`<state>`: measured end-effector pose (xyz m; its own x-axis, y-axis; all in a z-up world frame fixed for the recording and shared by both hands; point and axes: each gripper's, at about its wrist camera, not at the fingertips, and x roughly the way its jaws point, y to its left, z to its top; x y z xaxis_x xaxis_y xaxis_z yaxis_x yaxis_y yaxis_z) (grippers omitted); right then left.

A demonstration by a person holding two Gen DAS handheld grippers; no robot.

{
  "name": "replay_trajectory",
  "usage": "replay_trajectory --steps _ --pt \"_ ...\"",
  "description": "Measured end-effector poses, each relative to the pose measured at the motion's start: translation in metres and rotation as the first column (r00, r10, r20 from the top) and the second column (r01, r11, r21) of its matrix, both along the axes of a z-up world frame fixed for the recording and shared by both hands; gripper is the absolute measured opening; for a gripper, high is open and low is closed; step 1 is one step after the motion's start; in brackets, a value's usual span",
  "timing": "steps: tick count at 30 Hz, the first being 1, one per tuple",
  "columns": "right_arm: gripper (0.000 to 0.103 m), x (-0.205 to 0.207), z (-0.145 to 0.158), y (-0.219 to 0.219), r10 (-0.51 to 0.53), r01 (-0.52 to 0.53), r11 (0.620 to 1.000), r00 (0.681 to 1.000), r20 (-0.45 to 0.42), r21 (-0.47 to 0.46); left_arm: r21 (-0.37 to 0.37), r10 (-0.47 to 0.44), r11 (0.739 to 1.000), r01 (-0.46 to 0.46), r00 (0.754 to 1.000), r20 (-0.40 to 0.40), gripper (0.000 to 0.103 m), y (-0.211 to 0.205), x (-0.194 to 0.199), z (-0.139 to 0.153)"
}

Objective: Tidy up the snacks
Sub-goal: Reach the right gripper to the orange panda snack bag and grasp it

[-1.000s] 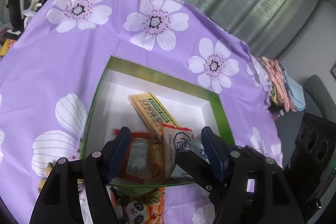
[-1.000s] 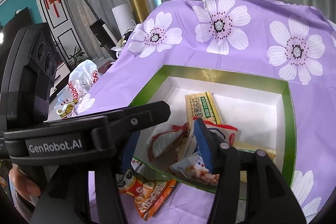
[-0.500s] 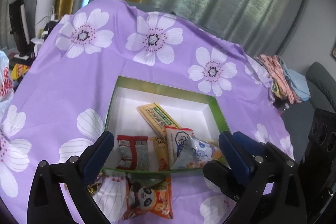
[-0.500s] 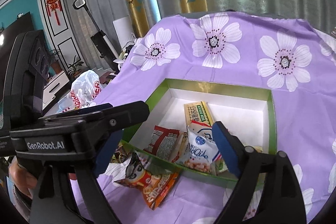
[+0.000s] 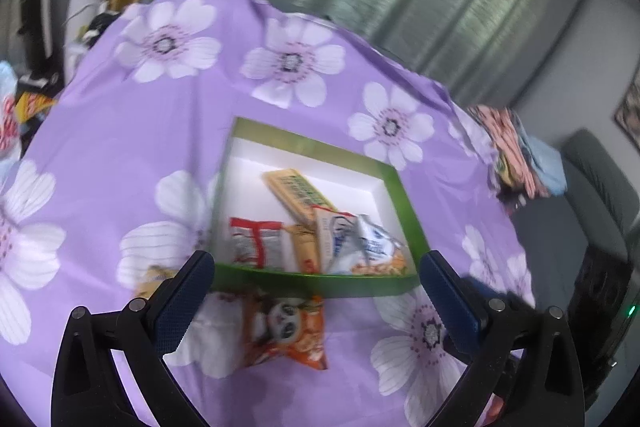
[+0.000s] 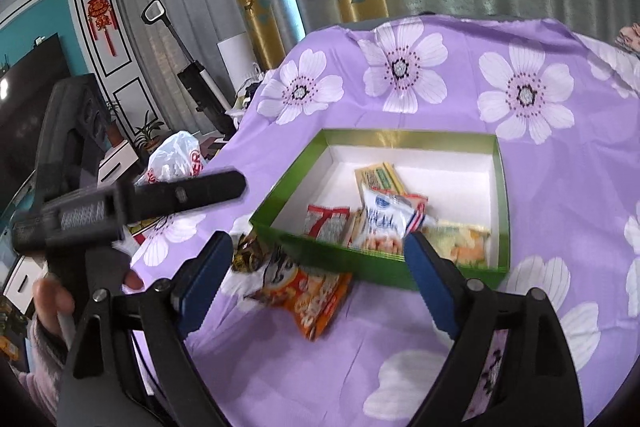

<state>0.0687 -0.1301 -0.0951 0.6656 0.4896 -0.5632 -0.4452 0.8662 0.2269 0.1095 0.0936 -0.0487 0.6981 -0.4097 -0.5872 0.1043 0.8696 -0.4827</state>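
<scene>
- Now the step in hand looks like the gap between two placings: both claws stand empty in front of the shallow green cardboard box with the white inside (image 5: 404,203), which sits on the worktop under a purple cloth printed with white flowers (image 5: 132,155).
- Left claw (image 5: 316,293): its jaws have just been opening and stand wide apart, with nothing between the blue pads; the box's near wall shows through the gap.
- Right claw (image 6: 320,279): its jaws have likewise just been opening, wide and empty, hovering above the cloth short of the box.
- Inside the box, toward its near wall, lie several packets: a red-and-white foil sachet (image 6: 326,223), a white-and-blue crinkled bag (image 6: 384,219), a long yellow-and-green wrapped bar (image 5: 298,189) further back, and a pale packet with yellow pieces (image 6: 460,241) at the near right corner.
- Outside the box, just beside its near wall, lies an orange plastic packet with a panda face (image 5: 286,327), flat on the cloth; it appears to be the next thing to move.
- A small dark-and-yellow wrapper (image 6: 246,255) seems to lie next to it, though blur makes it hard to tell.
- Next move, as I judge it: bring one claw down over the orange packet, close on an edge of the thin film, lift it clear of the wall and lay it in the free white floor at the back.
</scene>
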Motion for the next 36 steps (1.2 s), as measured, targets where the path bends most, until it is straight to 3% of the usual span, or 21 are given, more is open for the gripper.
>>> replay_trajectory --steps 8,12,18,21,25,29,36 --pt "0.088 -0.015 -0.039 0.000 0.026 -0.026 1.000 0.994 -0.103 -0.001 -0.070 0.021 0.997 -0.027 0.997 -0.077 0.102 0.029 -0.017 -0.030" --pt "0.088 -0.017 -0.057 0.004 0.044 -0.043 0.999 0.989 -0.144 0.004 -0.026 -0.014 1.000 0.011 0.994 -0.104 0.102 0.015 -0.026 -0.044" --pt "0.088 -0.017 -0.075 0.013 0.066 -0.066 0.998 0.981 -0.180 0.008 0.137 -0.040 0.989 0.054 0.994 -0.102 0.102 -0.022 -0.024 -0.056" --pt "0.088 -0.014 -0.084 0.014 0.065 -0.067 0.998 0.978 -0.199 -0.001 0.115 -0.052 0.991 0.067 0.991 -0.126 0.102 -0.024 -0.018 -0.066" --pt "0.088 -0.005 -0.093 0.013 0.062 -0.059 0.998 0.973 -0.222 0.018 0.156 -0.030 0.986 0.051 0.990 -0.135 0.102 -0.027 -0.011 -0.074" --pt "0.088 0.005 -0.098 0.020 0.079 -0.074 0.997 0.970 -0.230 0.029 0.144 -0.043 0.987 0.066 0.987 -0.153 0.101 -0.029 -0.006 -0.080" --pt "0.084 0.020 -0.105 0.041 0.130 -0.125 0.992 0.963 -0.236 0.033 0.149 -0.051 0.986 0.077 0.984 -0.172 0.082 -0.033 0.004 -0.088"
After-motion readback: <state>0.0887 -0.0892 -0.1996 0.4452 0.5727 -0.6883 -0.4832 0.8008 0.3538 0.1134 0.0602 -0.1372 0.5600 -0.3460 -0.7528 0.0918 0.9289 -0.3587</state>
